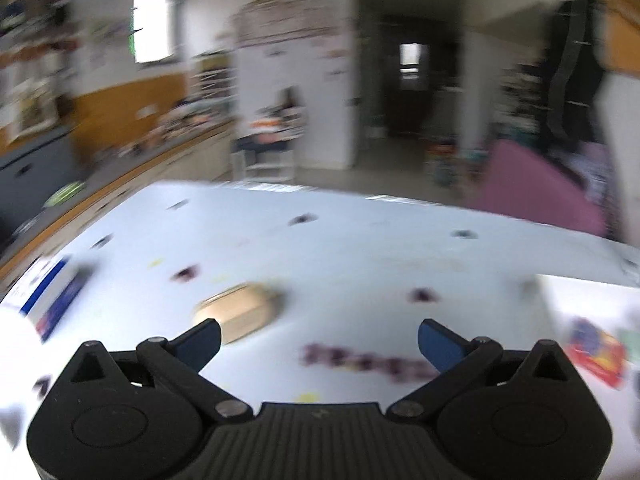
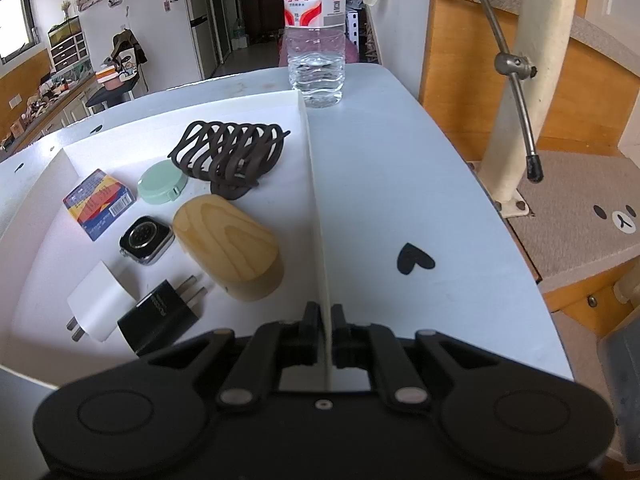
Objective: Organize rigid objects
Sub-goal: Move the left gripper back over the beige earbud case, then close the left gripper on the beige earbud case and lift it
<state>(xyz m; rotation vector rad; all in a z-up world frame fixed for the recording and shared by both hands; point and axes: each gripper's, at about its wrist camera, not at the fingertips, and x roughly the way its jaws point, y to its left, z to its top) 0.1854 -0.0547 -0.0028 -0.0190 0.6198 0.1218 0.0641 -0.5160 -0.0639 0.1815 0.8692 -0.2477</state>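
In the right wrist view my right gripper (image 2: 326,320) is shut on the thin right wall of a white tray (image 2: 316,184). The tray holds a wooden oval box (image 2: 228,240), a dark hair claw (image 2: 228,156), a green round case (image 2: 162,186), a card box (image 2: 98,204), a watch body (image 2: 146,240), a white charger (image 2: 100,300) and a black charger (image 2: 160,316). The left wrist view is blurred. There my left gripper (image 1: 318,342) hangs open and empty above the table, with a second wooden box (image 1: 240,312) just ahead of its left finger.
A water bottle (image 2: 316,40) stands on the table beyond the tray's far right corner. A blue and white box (image 1: 56,300) lies at the table's left edge. The tray (image 1: 560,292) shows at the right of the left wrist view. Black stickers (image 2: 414,258) dot the white table.
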